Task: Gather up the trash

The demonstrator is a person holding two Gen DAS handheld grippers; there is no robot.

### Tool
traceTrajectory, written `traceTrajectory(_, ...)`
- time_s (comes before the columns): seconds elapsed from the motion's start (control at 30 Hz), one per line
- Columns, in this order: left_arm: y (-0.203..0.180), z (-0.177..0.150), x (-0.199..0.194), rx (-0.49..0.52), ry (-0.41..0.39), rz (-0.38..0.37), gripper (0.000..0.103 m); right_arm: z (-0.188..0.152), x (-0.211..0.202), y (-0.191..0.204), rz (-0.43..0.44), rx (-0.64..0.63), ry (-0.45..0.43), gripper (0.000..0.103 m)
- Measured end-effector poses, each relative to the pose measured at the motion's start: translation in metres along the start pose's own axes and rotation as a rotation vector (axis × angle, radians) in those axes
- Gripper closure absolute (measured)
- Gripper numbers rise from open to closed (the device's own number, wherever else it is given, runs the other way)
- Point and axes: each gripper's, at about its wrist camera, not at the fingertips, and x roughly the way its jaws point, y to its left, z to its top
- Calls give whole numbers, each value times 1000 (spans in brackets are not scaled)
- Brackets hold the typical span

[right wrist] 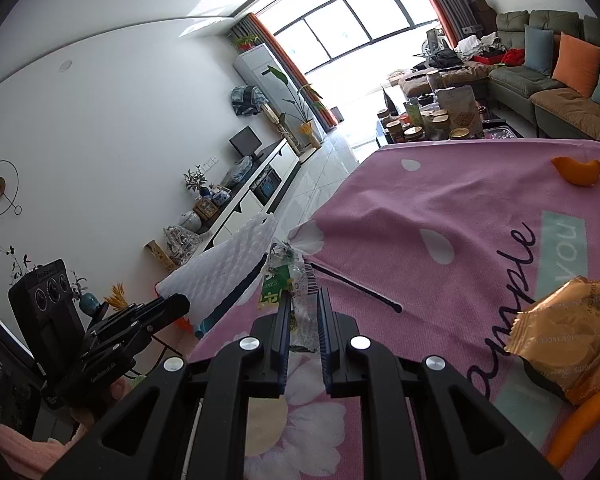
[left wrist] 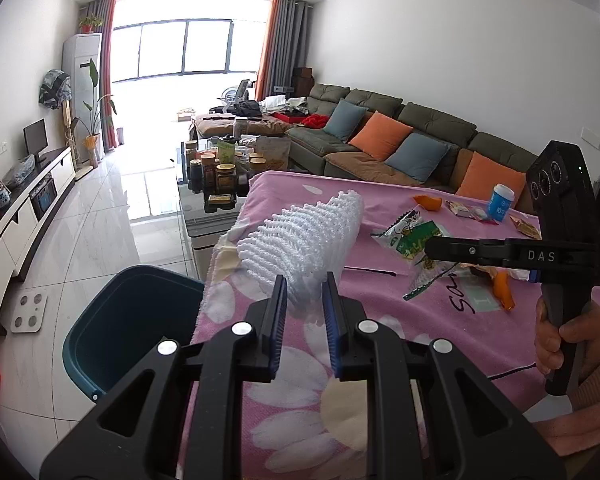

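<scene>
The left tongs (left wrist: 303,286) are matte black plastic, with two flat fingers (left wrist: 277,304) lined in ribbed blue rubber. Four round silver screws sit on the angular black linkage behind them, which has triangular cut-outs. The right tongs (right wrist: 303,306) are built the same way. Beside the left tongs, the right one's body reads "DAS" in white, with three round lenses above. The hand (left wrist: 560,334) on its handle has bare skin and a pink knitted sleeve (left wrist: 592,380).
</scene>
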Motion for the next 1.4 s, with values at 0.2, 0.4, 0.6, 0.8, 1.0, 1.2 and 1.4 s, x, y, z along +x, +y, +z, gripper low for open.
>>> traceTrajectory(0.2,17,-4,-8,-27,-1,38,85,2,17,20,28,-30,35,91)
traceTrajectory(0.4,38,-9,-14,-59,-8,79,85,5,32,38,52,-61,68,91)
traceTrajectory(0.6,60,-17,-19,-96,-5,119,85,10,53,53,69,-86,101,91)
traceTrajectory(0.8,79,-25,-22,-126,6,150,85,13,73,72,83,-121,134,91)
traceTrajectory(1.0,91,-30,-21,-151,19,171,85,15,93,83,96,-135,171,91)
traceTrajectory(1.2,103,-34,-19,-169,31,188,85,18,111,89,101,-139,196,91)
traceTrajectory(1.4,109,-34,-13,-184,41,209,85,20,125,93,102,-147,218,91)
